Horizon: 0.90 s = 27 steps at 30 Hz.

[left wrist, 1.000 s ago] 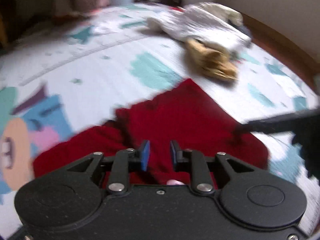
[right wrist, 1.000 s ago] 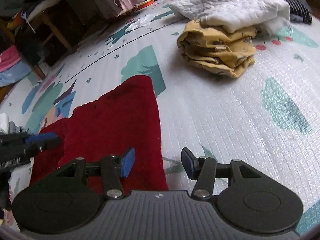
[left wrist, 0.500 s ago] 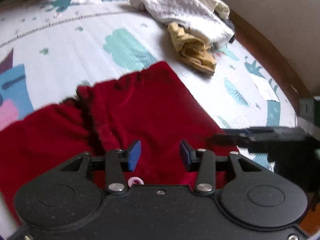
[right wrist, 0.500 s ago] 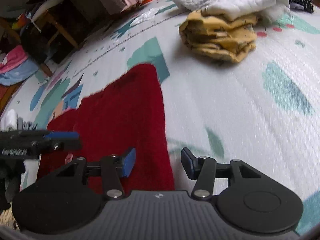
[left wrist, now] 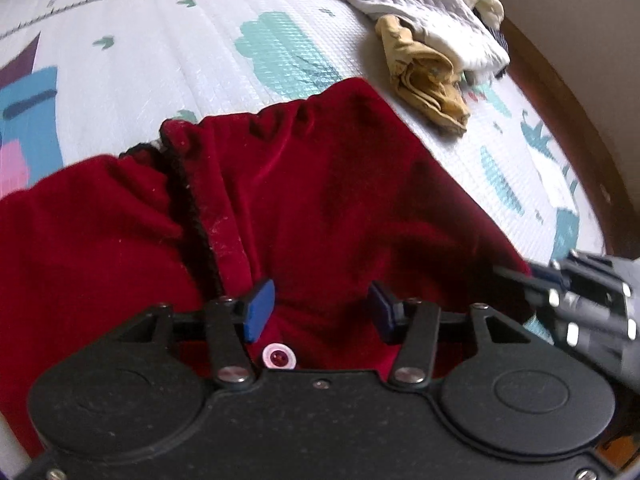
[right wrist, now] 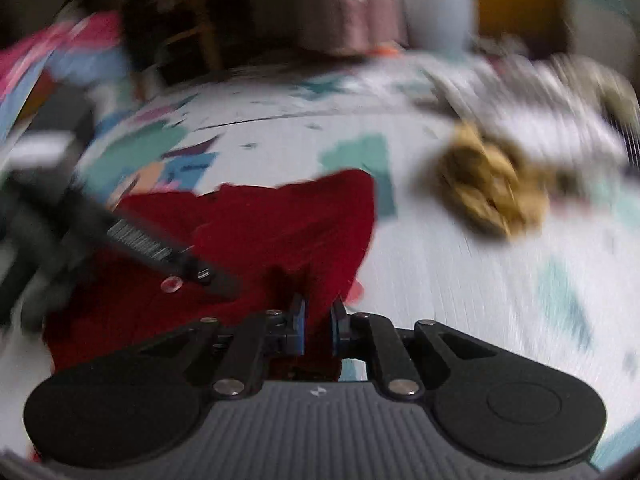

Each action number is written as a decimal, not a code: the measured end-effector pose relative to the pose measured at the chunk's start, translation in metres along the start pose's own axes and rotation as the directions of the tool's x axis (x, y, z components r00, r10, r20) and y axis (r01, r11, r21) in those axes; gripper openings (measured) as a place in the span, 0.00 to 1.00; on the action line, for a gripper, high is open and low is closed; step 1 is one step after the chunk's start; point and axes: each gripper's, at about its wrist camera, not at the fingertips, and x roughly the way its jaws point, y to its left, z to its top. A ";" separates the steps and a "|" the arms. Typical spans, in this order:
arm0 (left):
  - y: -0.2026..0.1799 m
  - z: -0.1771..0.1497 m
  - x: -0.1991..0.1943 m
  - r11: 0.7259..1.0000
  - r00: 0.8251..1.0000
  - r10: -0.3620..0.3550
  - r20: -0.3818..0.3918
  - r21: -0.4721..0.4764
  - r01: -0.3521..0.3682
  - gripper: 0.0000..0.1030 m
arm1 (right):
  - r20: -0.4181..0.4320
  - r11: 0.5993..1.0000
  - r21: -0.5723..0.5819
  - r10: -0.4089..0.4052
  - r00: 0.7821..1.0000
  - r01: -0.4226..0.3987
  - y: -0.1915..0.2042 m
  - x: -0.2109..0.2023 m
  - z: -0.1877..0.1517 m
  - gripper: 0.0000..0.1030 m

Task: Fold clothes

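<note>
A dark red velvet garment (left wrist: 340,200) lies rumpled on the patterned play mat (left wrist: 160,60), with a pink button (left wrist: 279,359) near its front hem. My left gripper (left wrist: 320,312) hovers low over the hem, jaws opening, pads apart and the cloth beneath them. In the blurred right wrist view the red garment (right wrist: 280,220) runs up between the pads of my right gripper (right wrist: 318,324), whose jaws are closing tight on its right edge. The right gripper (left wrist: 516,274) shows at the garment's right corner. The left gripper (right wrist: 204,276) reaches in from the left.
A folded yellow garment (left wrist: 424,80) and a white quilted cloth (left wrist: 420,4) lie at the mat's far right. Wooden floor (left wrist: 580,128) borders the mat on the right. A chair (right wrist: 180,40) and a white bin (right wrist: 432,12) stand beyond the far edge.
My left jaws have spread wider and dropped closer to the garment. My right gripper has swung onto the garment's right edge, rolled, and closed on the cloth.
</note>
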 end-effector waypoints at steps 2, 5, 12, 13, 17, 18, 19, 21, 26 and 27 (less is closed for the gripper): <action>0.006 0.001 -0.003 0.999 1.000 -0.022 0.002 -0.049 0.022 0.51 | 0.002 0.993 -0.120 0.011 1.000 -0.011 0.023 0.000 0.002 0.14; 0.018 0.004 -0.010 0.988 0.998 -0.069 0.008 -0.137 0.069 0.51 | -0.029 0.958 -0.288 0.003 1.000 -0.011 0.058 0.010 0.000 0.14; -0.001 0.021 -0.059 0.996 0.959 -0.076 0.272 -0.022 0.085 0.49 | -0.106 0.872 -0.487 -0.012 0.994 -0.042 0.100 0.031 -0.009 0.14; -0.009 0.023 -0.061 0.995 0.952 -0.098 0.290 0.024 0.095 0.49 | -0.106 0.868 -0.494 -0.015 0.994 -0.040 0.102 0.032 -0.008 0.14; -0.038 0.028 -0.049 0.977 0.955 -0.108 0.277 0.208 0.051 0.47 | -0.098 0.870 -0.492 -0.021 0.995 -0.030 0.106 0.030 -0.003 0.14; -0.044 0.030 -0.044 0.967 0.959 -0.095 0.266 0.255 0.025 0.47 | -0.094 0.870 -0.492 -0.017 0.995 -0.032 0.107 0.029 -0.002 0.14; -0.046 0.030 -0.036 0.957 0.967 -0.056 0.249 0.289 -0.019 0.47 | -0.089 0.868 -0.495 -0.012 0.996 -0.034 0.109 0.028 -0.001 0.14; -0.040 0.028 -0.013 0.925 0.976 0.103 0.194 0.342 -0.166 0.48 | -0.082 0.867 -0.497 0.000 0.997 -0.041 0.112 0.025 0.000 0.14; -0.019 0.020 -0.002 0.911 0.972 0.161 0.169 0.354 -0.212 0.49 | -0.044 0.900 -0.416 0.124 0.991 -0.131 0.099 -0.001 -0.006 0.25; -0.017 0.018 -0.001 0.910 0.973 0.159 0.169 0.357 -0.211 0.49 | -0.031 0.913 -0.380 0.150 0.988 -0.151 0.092 -0.009 -0.007 0.25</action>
